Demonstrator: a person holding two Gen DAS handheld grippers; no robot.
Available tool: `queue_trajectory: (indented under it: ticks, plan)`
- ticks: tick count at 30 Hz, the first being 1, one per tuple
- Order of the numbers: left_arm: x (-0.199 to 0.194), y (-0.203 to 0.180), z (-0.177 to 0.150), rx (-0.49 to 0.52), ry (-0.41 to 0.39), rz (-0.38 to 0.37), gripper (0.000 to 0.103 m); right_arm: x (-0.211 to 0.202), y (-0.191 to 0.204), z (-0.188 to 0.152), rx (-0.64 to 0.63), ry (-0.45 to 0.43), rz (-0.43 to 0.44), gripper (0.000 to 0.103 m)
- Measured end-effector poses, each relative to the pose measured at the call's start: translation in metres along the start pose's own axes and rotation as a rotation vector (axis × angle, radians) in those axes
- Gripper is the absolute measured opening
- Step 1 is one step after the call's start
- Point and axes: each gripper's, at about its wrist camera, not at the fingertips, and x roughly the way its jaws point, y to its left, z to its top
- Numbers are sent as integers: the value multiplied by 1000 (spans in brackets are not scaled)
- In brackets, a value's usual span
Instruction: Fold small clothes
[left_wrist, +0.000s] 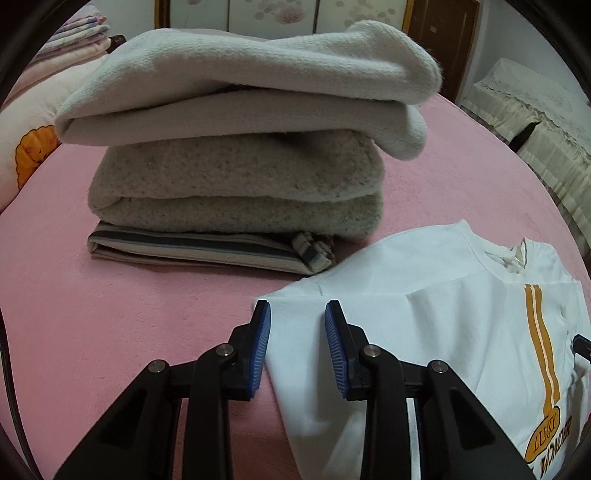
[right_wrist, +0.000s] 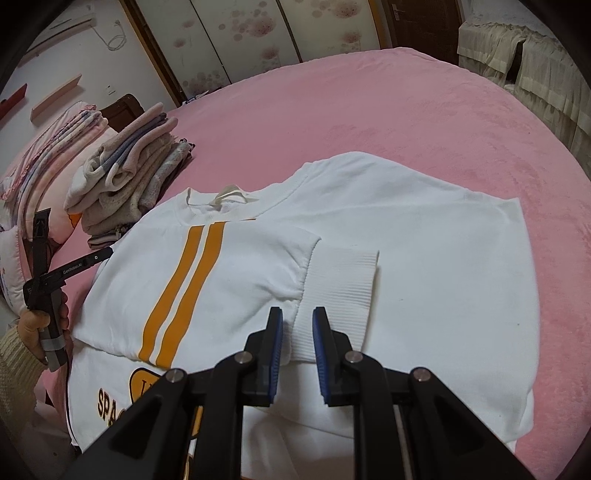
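The right gripper (right_wrist: 297, 323) is hovering over the ribbed cuff (right_wrist: 338, 295), jaws slightly apart and gripping nothing. The left gripper (left_wrist: 297, 317), likewise parted and empty, is straddling the edge of the white sweatshirt (right_wrist: 406, 266), lying mid-bed on the pink bedspread (right_wrist: 406, 110), near the folded stack (left_wrist: 236, 147). One sleeve is lying folded inward; the opposite side probably comes next.

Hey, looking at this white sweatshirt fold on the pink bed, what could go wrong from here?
1. The ribbed cuff lies between the right gripper fingers; pulling could drag the folded sleeve out of place.
2. The left gripper straddles the white sweatshirt edge; a poor pinch might also catch the pink blanket.
3. The stack of folded clothes sits nearby, top layers overhanging; a sweep could topple it.
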Motion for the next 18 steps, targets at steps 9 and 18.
queue_trajectory:
  ticks: [9,18]
  plan:
    - [2,12,-8,-2,35,-8,29,2,-3,-1,9,-1,0,16]
    - [17,7,-8,81,84,42,4,4,-4,-2,24,2,0,16]
